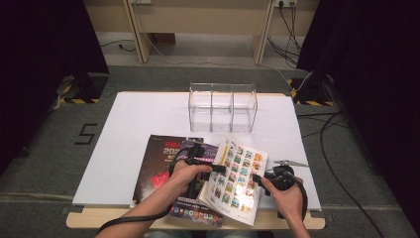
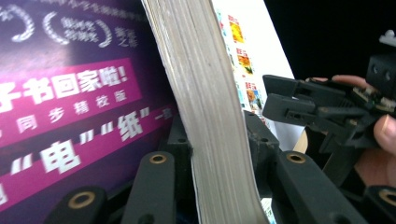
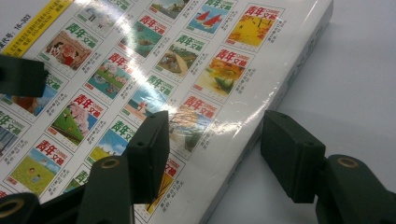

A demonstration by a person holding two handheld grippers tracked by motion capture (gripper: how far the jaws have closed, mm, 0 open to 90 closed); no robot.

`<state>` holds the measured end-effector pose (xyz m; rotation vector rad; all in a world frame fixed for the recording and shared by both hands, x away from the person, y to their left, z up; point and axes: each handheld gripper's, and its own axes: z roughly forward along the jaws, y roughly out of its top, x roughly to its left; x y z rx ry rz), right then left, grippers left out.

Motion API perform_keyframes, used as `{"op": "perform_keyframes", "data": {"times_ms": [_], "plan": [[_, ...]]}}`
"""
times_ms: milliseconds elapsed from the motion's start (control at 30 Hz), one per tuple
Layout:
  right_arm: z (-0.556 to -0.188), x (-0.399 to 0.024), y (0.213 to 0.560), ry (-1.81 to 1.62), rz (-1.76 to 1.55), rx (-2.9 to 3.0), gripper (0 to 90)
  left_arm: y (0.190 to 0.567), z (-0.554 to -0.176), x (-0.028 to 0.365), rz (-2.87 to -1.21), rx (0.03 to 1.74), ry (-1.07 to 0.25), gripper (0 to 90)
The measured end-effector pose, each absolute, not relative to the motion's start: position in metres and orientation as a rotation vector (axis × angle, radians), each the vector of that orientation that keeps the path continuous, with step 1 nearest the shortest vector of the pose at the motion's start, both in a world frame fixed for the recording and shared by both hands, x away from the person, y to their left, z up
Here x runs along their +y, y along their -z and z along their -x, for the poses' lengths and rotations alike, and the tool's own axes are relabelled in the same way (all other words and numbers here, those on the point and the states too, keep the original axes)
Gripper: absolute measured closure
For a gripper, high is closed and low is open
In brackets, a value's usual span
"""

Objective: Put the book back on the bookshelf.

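Note:
A thick book [image 1: 236,174] with a white back cover full of small colour pictures is tilted up over a purple magazine [image 1: 194,210]. My left gripper [image 1: 218,168] is shut on the book's left edge. In the left gripper view the page block [image 2: 210,107] stands between the two black jaws of that gripper [image 2: 219,137], with the purple cover [image 2: 70,93] behind. My right gripper [image 1: 257,179] is open at the book's right edge. In the right gripper view it [image 3: 219,144] straddles that edge, one jaw over the glossy cover [image 3: 140,70], the other over the white board [image 3: 355,79].
A clear three-compartment organiser [image 1: 223,106] stands at the back of the white board [image 1: 138,119]. A dark book [image 1: 157,166] lies at the left under the magazine. The wooden table edge [image 1: 99,219] runs along the front. Cables trail on the floor at the right.

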<state>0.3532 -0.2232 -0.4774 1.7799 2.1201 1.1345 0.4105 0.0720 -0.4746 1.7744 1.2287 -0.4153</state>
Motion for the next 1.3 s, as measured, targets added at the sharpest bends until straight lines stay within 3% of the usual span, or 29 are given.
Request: {"op": "perform_keyframes", "data": {"times_ms": [500, 1300], "plan": [[-0.364, -0.241, 0.463, -1.282, -1.800, 2.044, 39.4, 0.473, -0.384, 0.086, -1.631, 0.876, 0.284, 73.1], [-0.409, -0.258, 0.472, -1.614, -1.933, 2.050, 32.1, 0.481, -0.383, 0.093, -1.576, 0.864, 0.312, 73.1]]}}
